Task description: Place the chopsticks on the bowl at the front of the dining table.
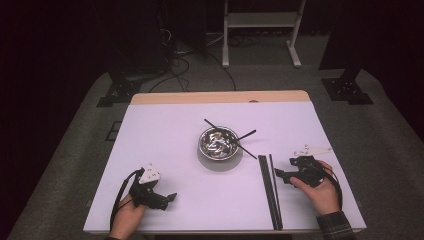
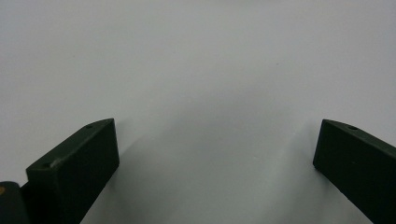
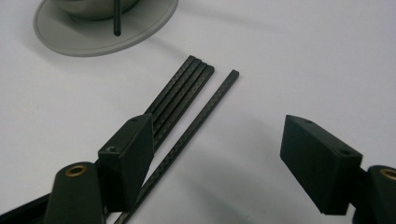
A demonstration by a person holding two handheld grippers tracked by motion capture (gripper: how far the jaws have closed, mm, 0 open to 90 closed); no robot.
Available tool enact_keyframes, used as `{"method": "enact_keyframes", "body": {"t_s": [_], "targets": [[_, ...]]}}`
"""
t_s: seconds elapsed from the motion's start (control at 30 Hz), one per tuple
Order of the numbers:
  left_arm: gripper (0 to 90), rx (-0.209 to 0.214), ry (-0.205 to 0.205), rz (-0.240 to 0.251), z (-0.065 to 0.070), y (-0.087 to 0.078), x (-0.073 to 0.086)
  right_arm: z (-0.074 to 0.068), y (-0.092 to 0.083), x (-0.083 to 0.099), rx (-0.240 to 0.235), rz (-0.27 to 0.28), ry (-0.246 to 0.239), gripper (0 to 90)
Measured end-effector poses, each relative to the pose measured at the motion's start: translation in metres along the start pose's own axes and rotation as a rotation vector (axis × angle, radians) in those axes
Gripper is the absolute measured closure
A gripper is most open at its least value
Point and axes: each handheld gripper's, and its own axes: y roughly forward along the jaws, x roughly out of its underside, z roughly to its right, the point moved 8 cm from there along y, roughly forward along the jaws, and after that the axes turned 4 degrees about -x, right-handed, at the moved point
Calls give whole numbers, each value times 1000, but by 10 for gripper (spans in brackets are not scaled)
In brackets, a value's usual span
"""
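Beside the sticks, at about four o'clock from the bowl [image 1: 219,143]: right gripper [image 1: 278,174] poised, jaws released.

Looks like the gathering step, picking loose black sticks [image 1: 270,192] off the counter [image 1: 165,150] for the metal bowl, which already carries a few across its rim. Right gripper [image 3: 217,154] hangs over the bundle [image 3: 180,91] with jaws spread wide and nothing between them; single stick [image 3: 205,109] lies just apart from the other four. Next likely calls for lowering, straddling one stick and pinching it without dragging its neighbours. Left gripper [image 1: 167,198], at seven o'clock from the bowl, sits idle over bare counter, jaws also released [image 2: 215,154].
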Motion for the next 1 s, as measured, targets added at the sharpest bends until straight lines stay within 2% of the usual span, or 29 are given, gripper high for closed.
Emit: {"method": "enact_keyframes", "body": {"t_s": [0.43,1.0], "targets": [[0,0,1,0,0,0,0,-13,-16,22,-15,-6,-15,238],[0,0,0,0,0,0,0,-37,-30,52,-45,-29,-28,238]]}}
